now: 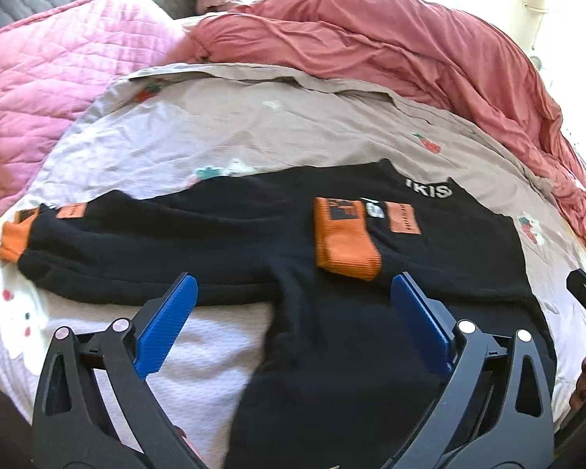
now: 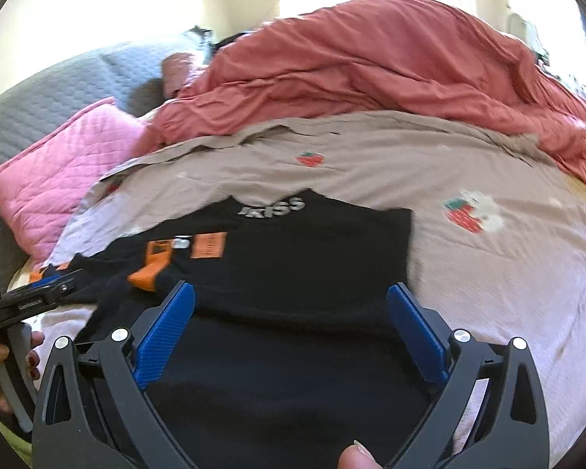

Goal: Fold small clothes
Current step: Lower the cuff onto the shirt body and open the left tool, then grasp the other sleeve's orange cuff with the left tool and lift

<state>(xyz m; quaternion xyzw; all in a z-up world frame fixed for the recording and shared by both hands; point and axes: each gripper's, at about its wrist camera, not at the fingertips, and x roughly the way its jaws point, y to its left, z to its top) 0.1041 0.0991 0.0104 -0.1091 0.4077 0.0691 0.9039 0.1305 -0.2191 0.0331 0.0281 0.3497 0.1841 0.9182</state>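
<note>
A small black sweater [image 1: 254, 242] with orange cuffs lies flat on the bed; white letters mark its collar [image 1: 429, 189]. One sleeve is folded across the chest, its orange cuff [image 1: 345, 240] lying on the body. The other sleeve stretches left to a second orange cuff [image 1: 15, 238]. My left gripper [image 1: 293, 297] is open and empty, hovering over the sweater's lower middle. In the right wrist view the sweater [image 2: 293, 273] fills the centre. My right gripper [image 2: 291, 305] is open and empty above its body. The left gripper [image 2: 31, 301] shows at that view's left edge.
The sweater rests on a mauve sheet [image 1: 254, 133] printed with strawberries. A rumpled red blanket [image 1: 390, 51] lies behind it, a pink quilted pillow [image 1: 50, 70] at the far left, and a grey quilted headboard [image 2: 58, 90] beyond.
</note>
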